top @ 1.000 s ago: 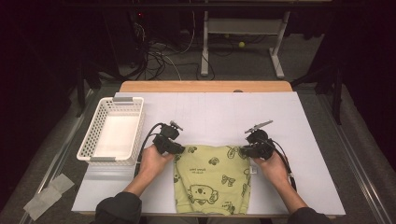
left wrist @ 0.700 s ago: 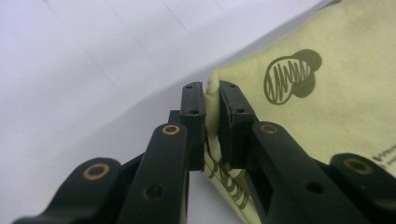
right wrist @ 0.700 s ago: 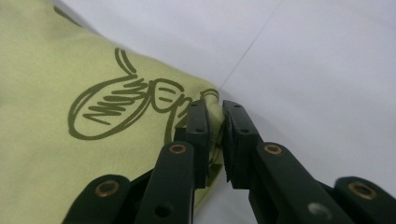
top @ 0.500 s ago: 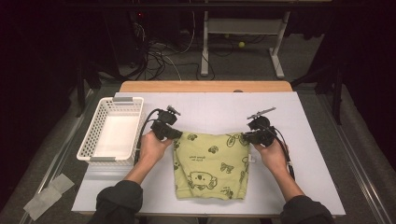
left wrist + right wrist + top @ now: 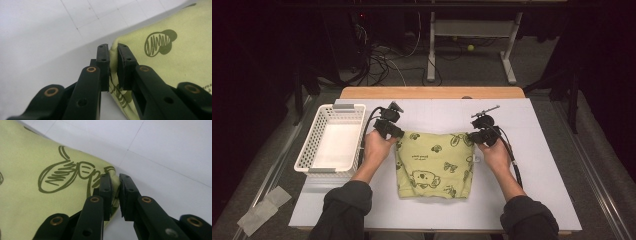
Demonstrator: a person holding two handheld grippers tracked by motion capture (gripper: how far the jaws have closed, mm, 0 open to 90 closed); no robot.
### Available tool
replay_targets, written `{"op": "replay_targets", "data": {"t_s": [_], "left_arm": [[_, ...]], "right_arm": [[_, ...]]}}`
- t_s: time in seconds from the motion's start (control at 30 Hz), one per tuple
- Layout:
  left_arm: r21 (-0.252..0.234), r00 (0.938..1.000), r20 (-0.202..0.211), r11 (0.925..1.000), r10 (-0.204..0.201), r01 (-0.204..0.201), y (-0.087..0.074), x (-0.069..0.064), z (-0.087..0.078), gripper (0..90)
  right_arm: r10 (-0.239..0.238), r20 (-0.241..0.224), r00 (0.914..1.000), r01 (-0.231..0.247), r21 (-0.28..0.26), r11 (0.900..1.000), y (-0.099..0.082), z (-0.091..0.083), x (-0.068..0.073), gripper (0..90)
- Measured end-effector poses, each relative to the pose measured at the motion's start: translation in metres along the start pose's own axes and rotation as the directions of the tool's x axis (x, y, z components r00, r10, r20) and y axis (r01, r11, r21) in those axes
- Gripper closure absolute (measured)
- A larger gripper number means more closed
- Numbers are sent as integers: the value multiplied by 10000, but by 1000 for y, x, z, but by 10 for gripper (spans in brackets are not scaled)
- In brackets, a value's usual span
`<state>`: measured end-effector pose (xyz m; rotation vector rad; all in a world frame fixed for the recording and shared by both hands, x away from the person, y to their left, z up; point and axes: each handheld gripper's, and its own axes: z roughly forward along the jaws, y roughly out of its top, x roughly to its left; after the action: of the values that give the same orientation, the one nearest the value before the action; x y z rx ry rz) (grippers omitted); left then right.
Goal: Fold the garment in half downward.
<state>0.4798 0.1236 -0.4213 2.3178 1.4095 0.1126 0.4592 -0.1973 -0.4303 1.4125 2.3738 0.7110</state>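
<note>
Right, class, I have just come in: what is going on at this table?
A person holds a gripper in each hand. The left gripper and the right gripper each pinch a far corner of a yellow-green printed cloth on the white table. A white basket sits at the left.

Cloth corner in the left hand-held gripper (image 5: 113, 53): the pinched edge of the yellow-green cloth (image 5: 175, 62) vanishes between the pads; how far in it reaches cannot be told.
Cloth corner in the right hand-held gripper (image 5: 114, 182): the same, the tip buried between the pads.
Cloth print: cut off by the picture's edge in both gripper views; in the high view the figures beside the white basket (image 5: 307, 155) are too small to name.
Small white mark at the cloth's right edge (image 5: 475, 159): possibly a label, too small to tell.
Table (image 5: 542, 150): its near edge, past the cloth, is covered by the person's sleeves.
</note>
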Motion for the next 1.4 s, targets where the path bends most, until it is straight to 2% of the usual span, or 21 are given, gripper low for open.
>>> {"op": "replay_targets", "data": {"t_s": [0.17,0.2,0.37,0.43,0.53,0.6,0.7,0.8,0.87,0.97,1.0,1.13,1.2,1.4], "left_arm": [[103,9999,23,9998,-163,163,2,5,7,770],[108,9999,-95,9999,-35,36,1,3,10,764],[77,9998,-208,9999,75,-73,0,2,10,727],[-21,9997,-224,10000,-91,90,-1,3,8,661],[-178,9997,-1,9995,-243,243,-4,6,4,538],[-373,9999,27,9992,-141,142,-8,7,1,493],[-626,9997,195,9979,-174,186,-12,9,-4,455],[-722,9992,342,9972,-184,208,-15,11,-8,415],[-800,9992,364,9966,-150,178,-18,11,-10,412],[-941,9989,465,9955,-95,138,-21,11,-14,395],[-966,9987,501,9953,-67,115,-22,11,-16,392],[-1120,9979,648,9937,69,4,-26,8,-22,391],[-1167,9976,657,9931,202,-125,-30,6,-23,391],[-1138,9957,834,9931,391,-295,-37,3,-24,390]], "right_arm": [[52,-24,10000,-52,52,10000,-1,7,-1,811],[78,-32,10000,-78,158,9998,-1,9,-1,808],[118,-72,9999,-117,242,9996,-2,10,-2,784],[175,-120,9998,-172,218,9996,-3,8,-3,760],[359,-247,9991,-358,50,9993,-4,3,-6,691],[578,-464,9972,-579,8,9983,-6,0,-8,645],[537,-501,9973,-539,-15,9985,-10,-4,-8,574],[717,-757,9946,-731,-156,9972,-13,-7,-8,524],[706,-947,9930,-727,-189,9972,-16,-9,-8,506],[598,-945,9937,-616,-164,9980,-19,-11,-5,472],[423,-661,9969,-448,-368,9983,-22,-15,0,469],[291,-485,9984,-321,-619,9976,-27,-21,4,467],[344,-721,9968,-401,-794,9960,-32,-26,7,467],[117,-1068,9942,-227,-1026,9945,-37,-31,11,451]]}}
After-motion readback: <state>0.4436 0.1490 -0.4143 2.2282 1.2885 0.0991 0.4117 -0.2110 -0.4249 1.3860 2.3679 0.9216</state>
